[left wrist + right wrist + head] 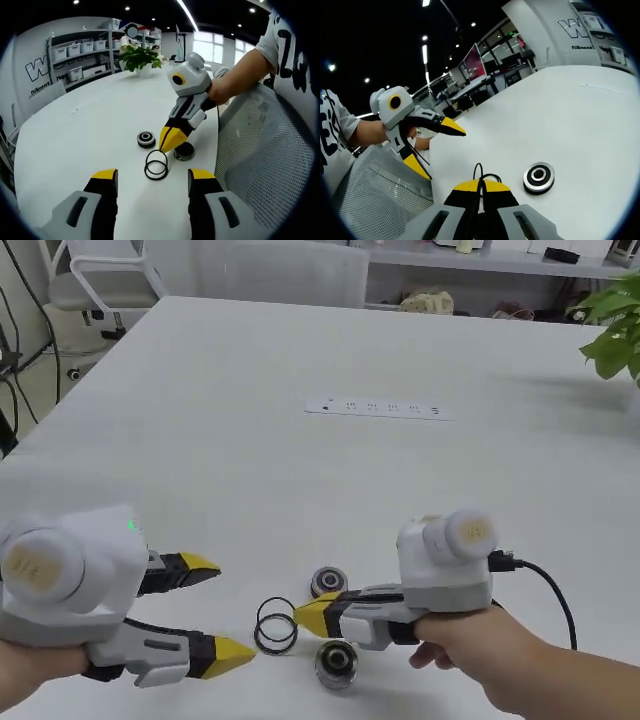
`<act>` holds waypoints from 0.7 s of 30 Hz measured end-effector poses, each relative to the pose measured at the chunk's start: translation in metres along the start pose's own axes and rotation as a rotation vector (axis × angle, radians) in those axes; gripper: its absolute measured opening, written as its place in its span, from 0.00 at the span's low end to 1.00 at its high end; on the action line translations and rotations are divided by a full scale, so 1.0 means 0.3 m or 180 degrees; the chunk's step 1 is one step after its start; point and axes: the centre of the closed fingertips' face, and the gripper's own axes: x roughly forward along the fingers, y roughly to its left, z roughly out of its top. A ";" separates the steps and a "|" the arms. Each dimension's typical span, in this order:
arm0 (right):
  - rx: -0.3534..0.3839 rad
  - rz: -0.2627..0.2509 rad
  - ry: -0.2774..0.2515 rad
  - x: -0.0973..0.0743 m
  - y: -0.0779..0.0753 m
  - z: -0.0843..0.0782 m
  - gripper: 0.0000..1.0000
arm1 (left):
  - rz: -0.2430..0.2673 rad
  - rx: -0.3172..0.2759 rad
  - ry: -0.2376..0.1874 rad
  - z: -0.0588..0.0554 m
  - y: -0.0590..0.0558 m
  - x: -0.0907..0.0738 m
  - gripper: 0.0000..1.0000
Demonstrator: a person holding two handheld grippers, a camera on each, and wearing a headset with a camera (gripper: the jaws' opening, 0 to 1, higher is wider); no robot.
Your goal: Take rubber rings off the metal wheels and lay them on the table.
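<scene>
While the left gripper (pixel 222 608) hangs just above the table (pixel 300 360) with its jaws wide apart and nothing between them, the work sits a little to its right: two black rings (pixel 275 625) lie overlapping on the white top, already free of any wheel. The right gripper (pixel 305 617) has its jaws together on the edge of one ring. Its own view shows a thin black loop coming out from between the yellow tips, so that ring looks pinched but down at table level, about ready to be let go. Just beside those tips stand two wheels. The far wheel (pixel 328 581) shows a dark band around its rim, which may be a ring left to pull. The near wheel (pixel 336 662) looks shiny and bare, though it is too small to be sure. By that reading, two rings are off and at least one may remain — releasing the pinched ring is the step in hand.
</scene>
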 end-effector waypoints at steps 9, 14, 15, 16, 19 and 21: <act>-0.0006 0.0008 0.0079 0.012 0.003 -0.026 0.00 | -0.0019 0.0007 0.0013 -0.001 -0.007 0.004 0.55; 0.0015 -0.0012 0.0092 0.016 -0.007 -0.033 0.00 | -0.0019 0.0015 0.0013 0.001 -0.007 0.002 0.54; 0.0033 -0.0013 0.0090 0.017 -0.009 -0.034 0.00 | -0.0017 0.0016 0.0015 0.001 -0.007 0.001 0.54; 0.0040 -0.0014 0.0090 0.017 -0.010 -0.035 0.00 | -0.0016 0.0017 0.0015 0.001 -0.007 0.001 0.54; 0.0040 -0.0027 0.0099 0.019 -0.014 -0.037 0.00 | -0.0009 0.0013 0.0015 0.000 -0.005 -0.001 0.54; 0.0033 -0.0036 0.0101 0.021 -0.018 -0.039 0.00 | -0.0006 0.0017 0.0020 -0.001 -0.005 -0.002 0.54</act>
